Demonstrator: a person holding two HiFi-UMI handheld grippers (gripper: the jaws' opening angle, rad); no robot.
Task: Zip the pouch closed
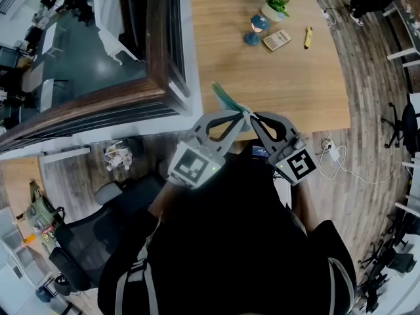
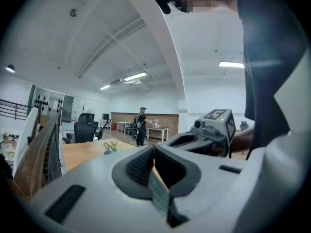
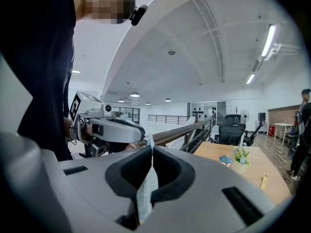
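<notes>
**Both grippers clamped on the pouch at the counter's near edge**

We hold the teal pouch (image 1: 228, 98) over the near edge of the counter (image 1: 289, 87). It sticks out to the far left from the spot where our two grippers meet.

The left gripper (image 1: 241, 116) has its jaws closed on a thin strip of greenish fabric. In its own view that strip runs down between the pads. The right gripper (image 1: 255, 119) is closed just as tight, with a pale fold of the pouch pinched between its pads.

The two gripper tips sit just beside each other, the left coming in from the left and the right from the right, so together they form a V. We cannot tell from any view how far the zip is drawn.

At the far end of the counter, well apart from the pouch, are a plant (image 1: 274, 5), a calculator (image 1: 276, 40) and a yellow marker (image 1: 308, 37).
</notes>
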